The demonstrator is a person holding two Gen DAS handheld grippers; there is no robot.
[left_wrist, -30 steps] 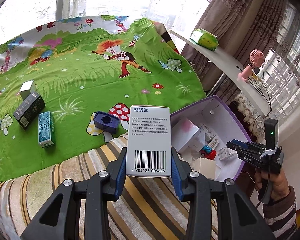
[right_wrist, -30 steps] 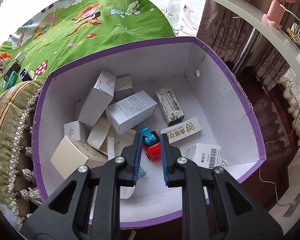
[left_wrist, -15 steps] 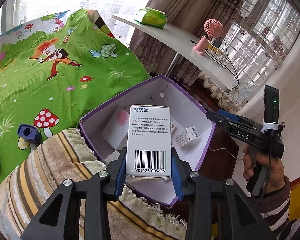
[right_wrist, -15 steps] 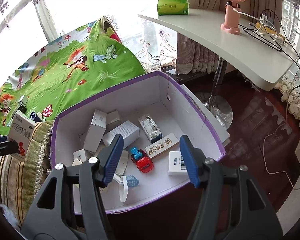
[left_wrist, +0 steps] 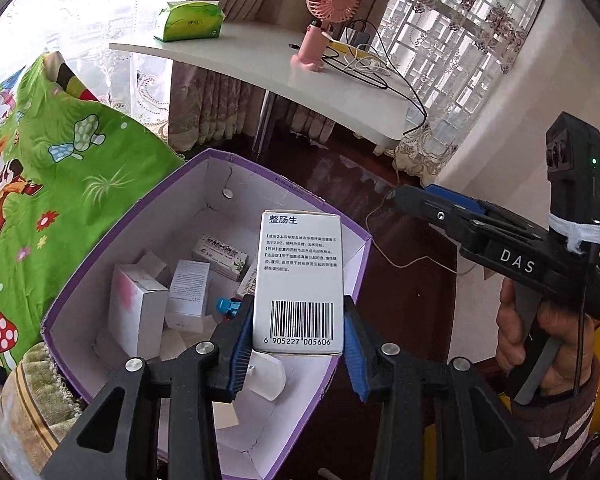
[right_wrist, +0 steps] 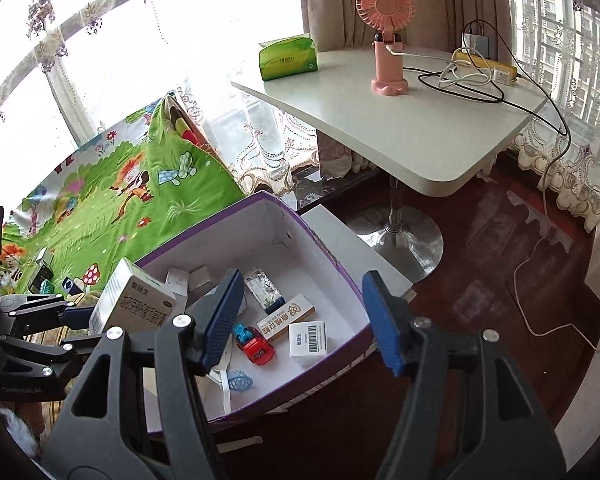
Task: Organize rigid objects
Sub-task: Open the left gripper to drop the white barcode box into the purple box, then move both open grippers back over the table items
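l gripper (left_wrist: 298, 344) w/ med box (left_wrist: 300, 280) now over purple box (left_wrist: 204, 168), jaws easing; r gripper (right_wrist: 304, 320) empty, jaws opening.

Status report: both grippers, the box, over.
Left gripper opening, white barcoded medicine box between pads, over purple cardboard bin. Right gripper opening, empty. Nothing blocking.

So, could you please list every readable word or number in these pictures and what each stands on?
"整肠生": white medicine box in the left tool.
"6 905227 005606": under that box's barcode.
"DAS": right tool's body.
Box's fine print and the cartons in the purple box: too small to read.
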